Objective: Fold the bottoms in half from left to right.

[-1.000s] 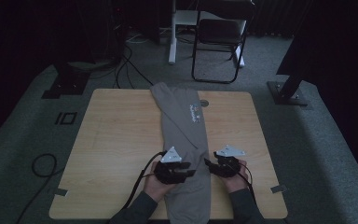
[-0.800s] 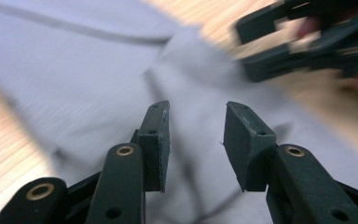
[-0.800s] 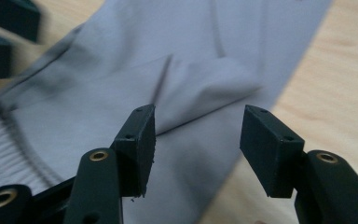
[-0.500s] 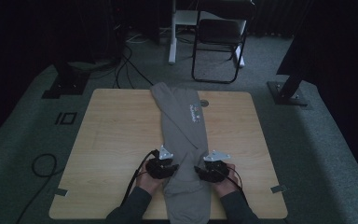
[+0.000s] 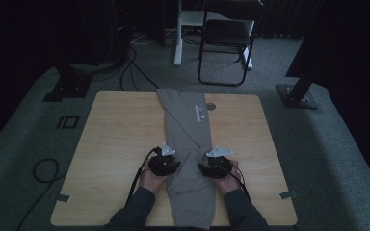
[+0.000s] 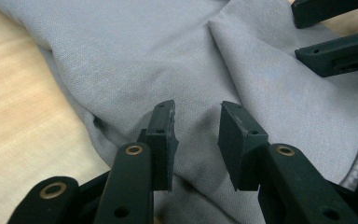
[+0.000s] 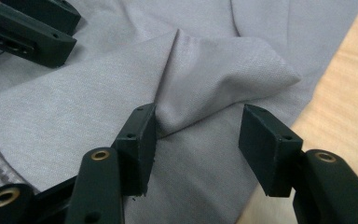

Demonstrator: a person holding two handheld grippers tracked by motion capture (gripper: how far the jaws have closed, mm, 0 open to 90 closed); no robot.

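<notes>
**Grey garment being set up for a fold**

Grey fabric — a long folded garment (image 5: 189,144) — is laid lengthwise down the middle of a wooden table (image 5: 115,144). The left gripper (image 6: 196,135) is held at the cloth's left edge, its jaws narrowly parted and empty. The right gripper (image 7: 196,140) is held at the right edge, jaws wide around a raised fold. Grasping appears to be in hand — next, both jaws would need closing on the edges.
</notes>
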